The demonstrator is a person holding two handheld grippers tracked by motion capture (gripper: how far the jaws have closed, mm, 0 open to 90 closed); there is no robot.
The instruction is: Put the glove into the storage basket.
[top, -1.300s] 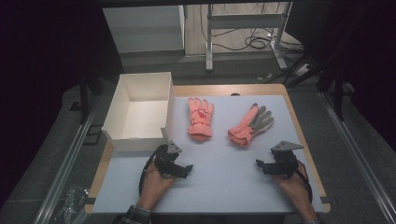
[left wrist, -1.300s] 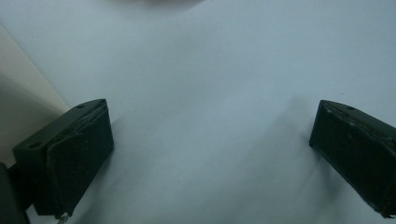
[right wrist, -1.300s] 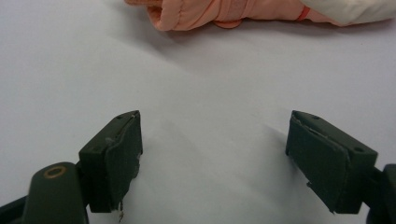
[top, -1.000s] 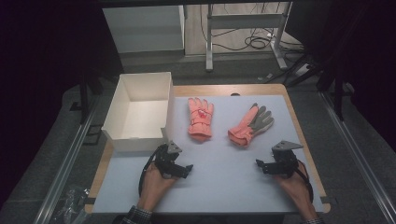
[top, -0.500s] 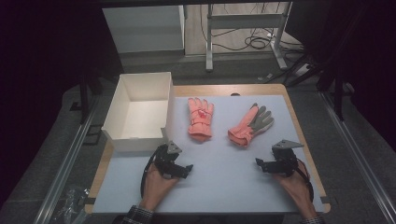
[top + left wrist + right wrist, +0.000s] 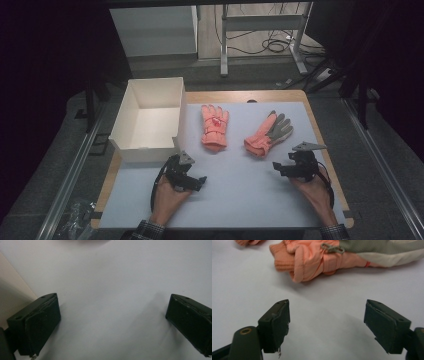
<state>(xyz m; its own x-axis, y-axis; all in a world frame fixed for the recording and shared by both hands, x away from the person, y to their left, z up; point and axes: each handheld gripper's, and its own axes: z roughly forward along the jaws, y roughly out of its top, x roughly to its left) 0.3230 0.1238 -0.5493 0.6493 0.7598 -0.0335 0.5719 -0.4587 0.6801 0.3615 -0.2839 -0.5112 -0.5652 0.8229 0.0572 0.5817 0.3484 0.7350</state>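
Observation:
Two salmon-pink gloves lie on the white table mat. One glove [image 6: 214, 126] lies back-up at the middle, fingers pointing away. The other glove [image 6: 268, 133], with a grey palm, lies tilted to its right; its ribbed cuff [image 6: 294, 261] fills the top of the right gripper view. My left gripper [image 6: 196, 180] rests open on the mat near the box corner, nothing between its black pads [image 6: 42, 325]. My right gripper [image 6: 280, 167] is open too, a short way in front of the grey-palmed glove's cuff, pads [image 6: 277, 323] apart and empty.
An open white box [image 6: 149, 120], empty inside, stands at the table's left. The wooden table edge [image 6: 320, 135] frames the mat [image 6: 240, 195]. Cables and metal legs lie on the floor beyond the far edge.

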